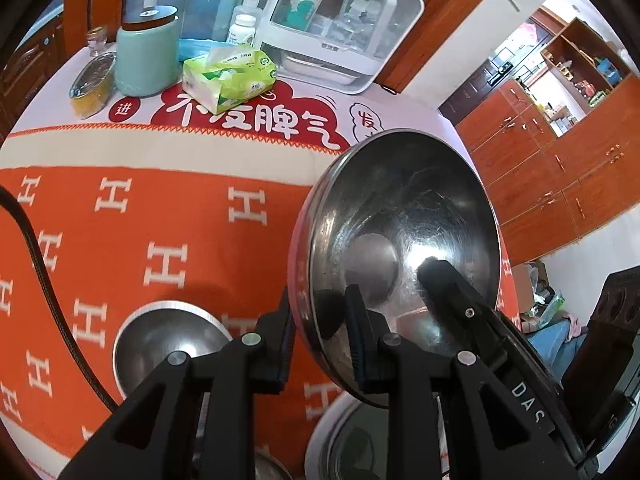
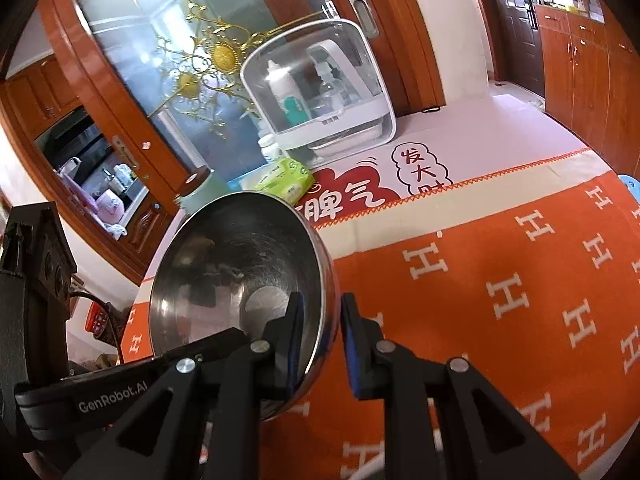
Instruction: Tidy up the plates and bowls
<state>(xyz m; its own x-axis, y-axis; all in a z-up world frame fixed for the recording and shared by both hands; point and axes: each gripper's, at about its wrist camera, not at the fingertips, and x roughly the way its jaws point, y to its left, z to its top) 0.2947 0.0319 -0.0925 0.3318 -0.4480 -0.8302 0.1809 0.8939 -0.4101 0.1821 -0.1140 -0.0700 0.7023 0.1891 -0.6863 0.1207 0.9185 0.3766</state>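
Note:
A steel bowl (image 1: 404,240) with a pink outside is held tilted above the orange table, with both grippers on its rim. My left gripper (image 1: 320,340) is shut on the rim, one finger inside and one outside. The same bowl shows in the right wrist view (image 2: 236,280), where my right gripper (image 2: 322,344) straddles the opposite rim with its jaws close around it. The right gripper's finger (image 1: 460,304) reaches into the bowl in the left wrist view. A second steel bowl (image 1: 160,344) lies on the cloth at lower left. Another dish (image 1: 352,440) lies below the held bowl.
The orange H-patterned cloth (image 1: 160,208) covers the table. At the back stand a tissue pack (image 1: 230,76), a mint canister (image 1: 146,56), a tin (image 1: 90,84), a white clear-lid cabinet (image 1: 344,28) and bottles. A black cable (image 1: 44,280) runs at left.

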